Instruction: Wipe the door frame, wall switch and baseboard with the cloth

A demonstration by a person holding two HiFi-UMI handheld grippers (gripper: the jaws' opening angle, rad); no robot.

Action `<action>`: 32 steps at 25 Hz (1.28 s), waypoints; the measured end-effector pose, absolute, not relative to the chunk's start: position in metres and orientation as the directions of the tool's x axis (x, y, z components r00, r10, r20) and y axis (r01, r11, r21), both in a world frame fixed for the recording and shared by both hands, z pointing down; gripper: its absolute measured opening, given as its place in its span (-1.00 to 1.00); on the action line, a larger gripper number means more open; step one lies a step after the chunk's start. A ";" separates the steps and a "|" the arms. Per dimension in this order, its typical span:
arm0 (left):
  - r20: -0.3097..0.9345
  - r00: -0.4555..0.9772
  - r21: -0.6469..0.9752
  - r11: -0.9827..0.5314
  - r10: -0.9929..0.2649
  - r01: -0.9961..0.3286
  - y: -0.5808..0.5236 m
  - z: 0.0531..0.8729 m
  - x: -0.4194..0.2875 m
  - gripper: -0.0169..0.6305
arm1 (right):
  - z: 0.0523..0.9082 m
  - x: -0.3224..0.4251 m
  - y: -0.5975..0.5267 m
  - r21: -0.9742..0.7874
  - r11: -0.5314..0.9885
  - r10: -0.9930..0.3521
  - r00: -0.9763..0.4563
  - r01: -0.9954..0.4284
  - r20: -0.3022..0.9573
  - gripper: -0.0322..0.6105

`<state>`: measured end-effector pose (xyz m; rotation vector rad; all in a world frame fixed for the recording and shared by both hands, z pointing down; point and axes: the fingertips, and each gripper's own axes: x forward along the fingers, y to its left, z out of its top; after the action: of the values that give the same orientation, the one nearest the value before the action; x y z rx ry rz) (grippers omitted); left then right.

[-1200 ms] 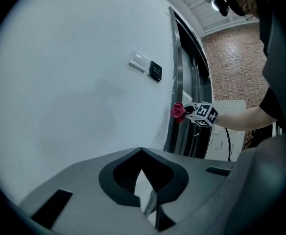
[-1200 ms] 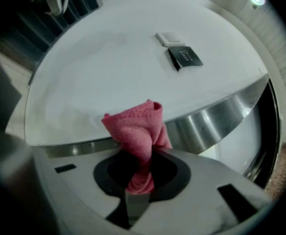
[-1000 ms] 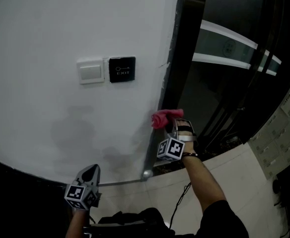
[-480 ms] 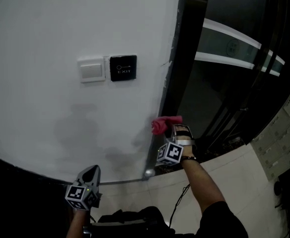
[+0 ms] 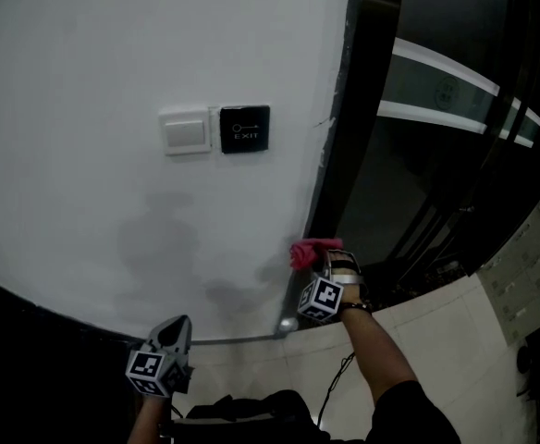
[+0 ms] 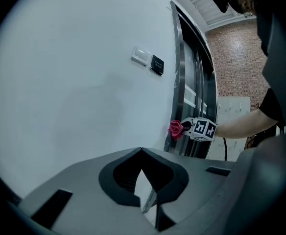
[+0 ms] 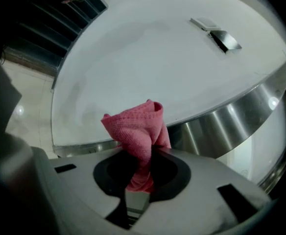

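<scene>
The right hand-held gripper [image 5: 325, 262], clamped on the pink cloth [image 5: 311, 251], has slid lower down the door frame [image 5: 342, 155], so the wipe is nearing the frame's foot. The left hand-held gripper [image 5: 174, 326] hangs closed and empty, left of the frame.

The grey moulded-plastic left gripper [image 5: 176, 325] and the matching right gripper [image 5: 328, 259] each carry 1 white cube with black square markers [image 5: 321, 299]. The right arm wears a short black sleeve [image 5: 409, 414] and a dark wristband [image 5: 355, 309]. A thin black cable [image 5: 342, 370] trails below that arm.
</scene>
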<state>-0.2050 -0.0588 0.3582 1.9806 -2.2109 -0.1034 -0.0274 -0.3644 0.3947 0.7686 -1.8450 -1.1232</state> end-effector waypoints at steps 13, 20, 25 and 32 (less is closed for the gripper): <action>0.039 -0.047 0.150 0.052 -0.998 -0.987 -0.066 0.340 -0.207 -0.97 | 0.406 -0.029 -0.340 0.796 0.564 -0.769 -0.491 -0.220 0.409 -0.72; -0.015 0.070 0.176 -0.071 -0.997 -0.982 -0.079 0.329 -0.191 -0.97 | 0.355 0.010 -0.278 0.296 0.784 -0.617 -0.738 -0.546 0.273 -0.72; -0.063 0.212 0.161 -0.219 -0.975 -0.962 -0.113 0.327 -0.158 -0.97 | 0.320 0.088 -0.251 0.012 0.755 -0.653 -0.749 -0.656 0.114 -0.72; -0.118 0.361 0.180 -0.378 -0.925 -0.908 -0.167 0.320 -0.029 -0.97 | 0.299 0.228 -0.236 0.039 0.693 -0.721 -0.692 -0.720 0.027 -0.72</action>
<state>-0.0291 -0.1669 0.3203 2.5216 -1.7027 -0.3053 0.2275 -0.2359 0.2985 1.2151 -2.8536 -0.0389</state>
